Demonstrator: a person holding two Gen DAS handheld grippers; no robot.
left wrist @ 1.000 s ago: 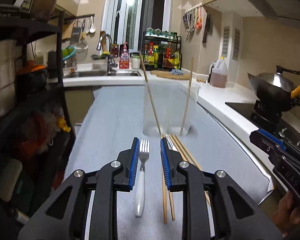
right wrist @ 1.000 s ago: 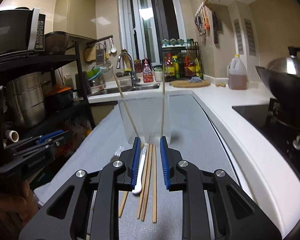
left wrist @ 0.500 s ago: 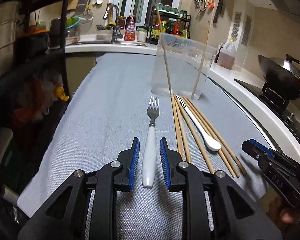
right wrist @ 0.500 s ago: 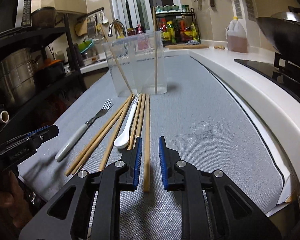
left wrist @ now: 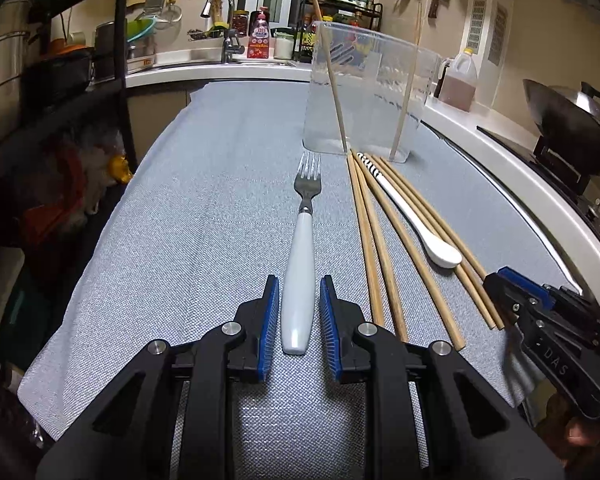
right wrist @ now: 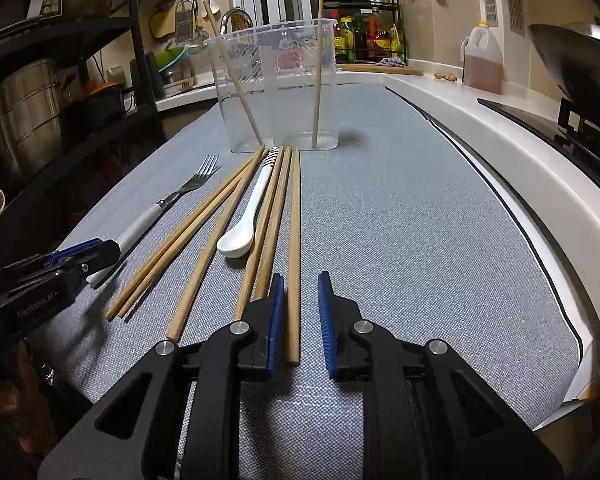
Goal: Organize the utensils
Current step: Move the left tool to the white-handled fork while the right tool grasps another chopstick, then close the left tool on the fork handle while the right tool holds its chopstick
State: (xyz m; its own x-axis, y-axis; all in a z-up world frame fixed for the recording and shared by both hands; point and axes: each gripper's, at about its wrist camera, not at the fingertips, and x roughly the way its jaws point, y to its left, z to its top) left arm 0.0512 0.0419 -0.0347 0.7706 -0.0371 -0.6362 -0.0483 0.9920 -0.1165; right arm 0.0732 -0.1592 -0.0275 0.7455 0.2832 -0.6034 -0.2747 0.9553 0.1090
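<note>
While two chopsticks are leaning inside the clear container [right wrist: 274,84] on the grey mat [right wrist: 400,216], the left gripper [left wrist: 299,312] is straddling the fork [left wrist: 300,264] unclosed; the right gripper [right wrist: 299,314], parted, is flanking one chopstick [right wrist: 294,264].

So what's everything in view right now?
container: 1, clear, far end of mat
standing chopsticks: 2, wooden, in container
loose chopsticks: 6, wooden, flat on mat before container
spoon: 1, white, among loose chopsticks
fork: 1, white handle, left of chopsticks
mat: 1, grey, on counter
wok: 1, dark, on stove
jug: 1, brown liquid, back counter
left gripper: open, fingers either side of fork handle
right gripper: open, rightmost chopstick's end between fingers
</note>
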